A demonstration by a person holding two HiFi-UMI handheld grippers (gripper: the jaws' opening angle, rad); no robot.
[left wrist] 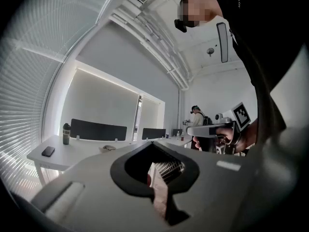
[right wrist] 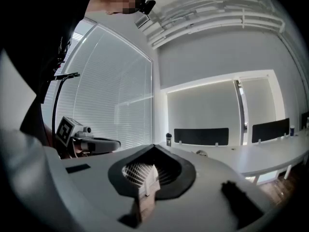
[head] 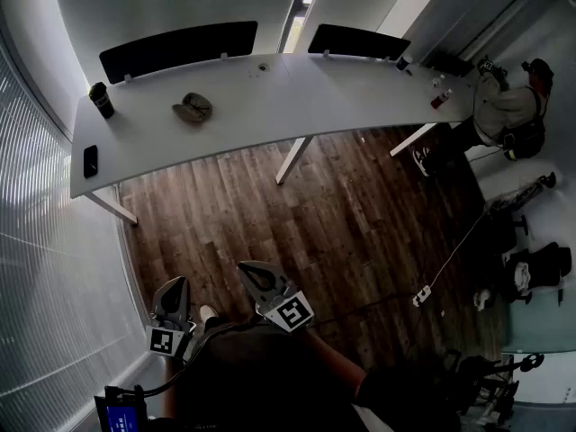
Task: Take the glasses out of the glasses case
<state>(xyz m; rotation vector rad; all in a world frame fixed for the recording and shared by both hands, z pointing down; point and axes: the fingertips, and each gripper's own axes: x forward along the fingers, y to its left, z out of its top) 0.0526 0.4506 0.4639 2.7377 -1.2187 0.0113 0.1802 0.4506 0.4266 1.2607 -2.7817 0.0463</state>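
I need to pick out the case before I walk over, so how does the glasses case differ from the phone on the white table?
The glasses case is rounded, domed and grey-brown; the phone is flat, rectangular and black. The glasses case lies further along the white table; the phone lies by its left end. Both rest on that table.

Long white table [head: 360,97], black bottle [head: 101,100], dark phone [head: 90,161], wood floor [head: 360,205], window blinds [head: 36,241]

I have open tabletop [head: 342,88] all round the glasses case [head: 193,107]. Bottle [head: 101,100] and phone [head: 90,161] sit well left; dividers [head: 180,43] block the rear.
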